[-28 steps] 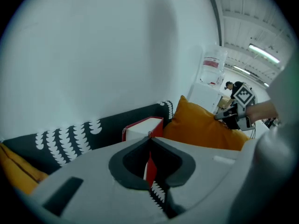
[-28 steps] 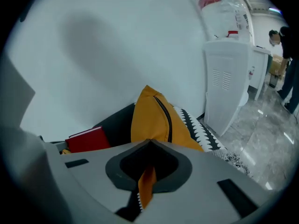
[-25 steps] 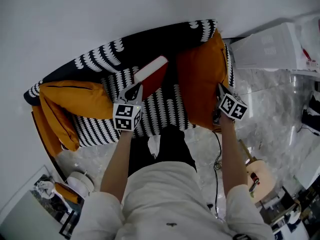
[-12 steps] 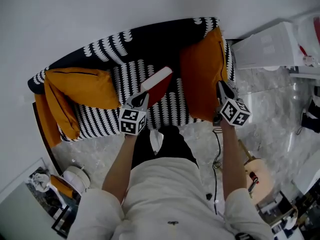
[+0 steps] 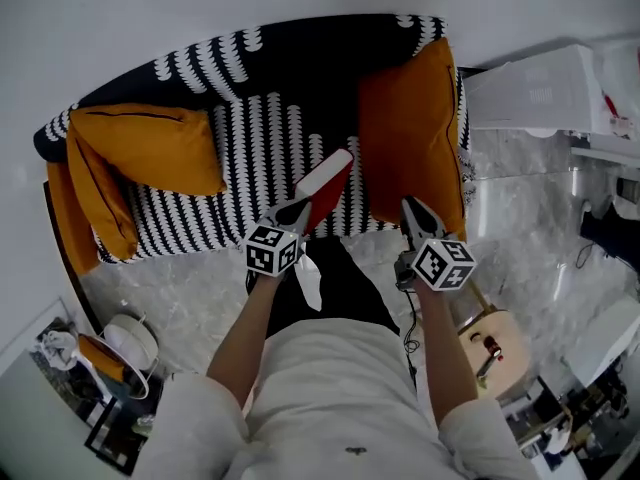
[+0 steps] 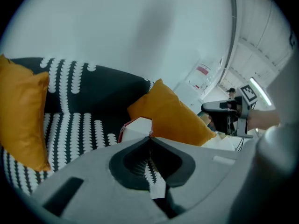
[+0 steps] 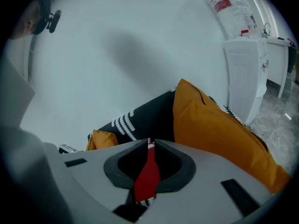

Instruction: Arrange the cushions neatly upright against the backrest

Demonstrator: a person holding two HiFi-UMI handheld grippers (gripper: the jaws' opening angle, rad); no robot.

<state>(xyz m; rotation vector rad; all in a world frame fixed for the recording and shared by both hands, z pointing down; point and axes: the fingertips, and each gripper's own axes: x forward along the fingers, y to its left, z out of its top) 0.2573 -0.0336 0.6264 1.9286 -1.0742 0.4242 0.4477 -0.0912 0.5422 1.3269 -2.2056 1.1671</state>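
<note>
Two tongs, both closed. The left tongs [image 5: 297,208] are pinched on the near corner of a flat red-and-white thing [image 5: 327,180], which lies mid-seat on the sofa [image 5: 300,58]. The right tongs [image 5: 410,208] grip nothing and sit at the sofa's front edge. They are just beside the orange cushion [image 5: 410,133] propped at the sofa's right end. At the sofa's left end, the other orange cushions [image 5: 150,148] lie slumped over the seat and arm.

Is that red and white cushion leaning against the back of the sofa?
No, the red and white cushion is out over the front of the seat at the left gripper, apart from the backrest.
</note>
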